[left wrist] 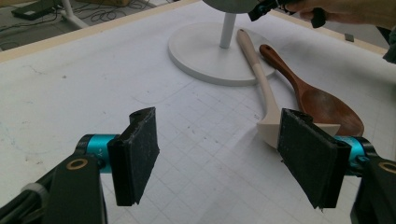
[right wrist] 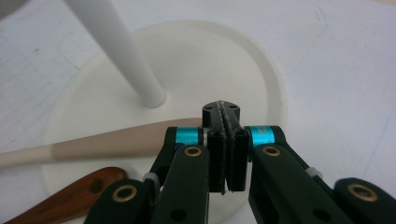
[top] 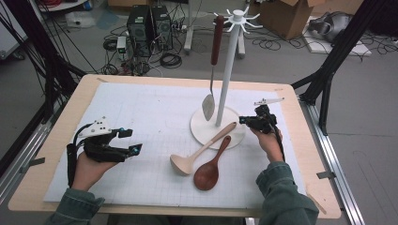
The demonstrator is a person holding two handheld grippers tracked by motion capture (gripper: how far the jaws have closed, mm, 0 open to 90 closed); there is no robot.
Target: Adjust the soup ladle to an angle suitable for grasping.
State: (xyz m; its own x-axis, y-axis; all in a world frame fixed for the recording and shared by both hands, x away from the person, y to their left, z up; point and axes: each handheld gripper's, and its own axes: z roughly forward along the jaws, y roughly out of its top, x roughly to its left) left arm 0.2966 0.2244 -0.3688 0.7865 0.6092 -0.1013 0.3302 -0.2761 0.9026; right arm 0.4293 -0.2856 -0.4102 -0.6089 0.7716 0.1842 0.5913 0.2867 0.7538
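Hovering over the round white base of a utensil stand (right wrist: pixel 219 60), the right gripper (right wrist: pixel 226 154) has its jaws pressed flat together with nothing between them. Just beside those jaws lies the pale wooden ladle (right wrist: pixel 102 142), its smooth handle resting on the base; a dark reddish wooden spoon (right wrist: pixel 70 196) lies next to it, its handle tip at the base rim. One metal spatula (top: pixel 212 75) with a brown handle hangs from the stand's hooked top. The left gripper (left wrist: pixel 219 156) rests well apart on the table's white gridded mat (left wrist: pixel 70 88), its two black padded jaws open and empty, with the ladle bowl and spoon bowl just beyond them.
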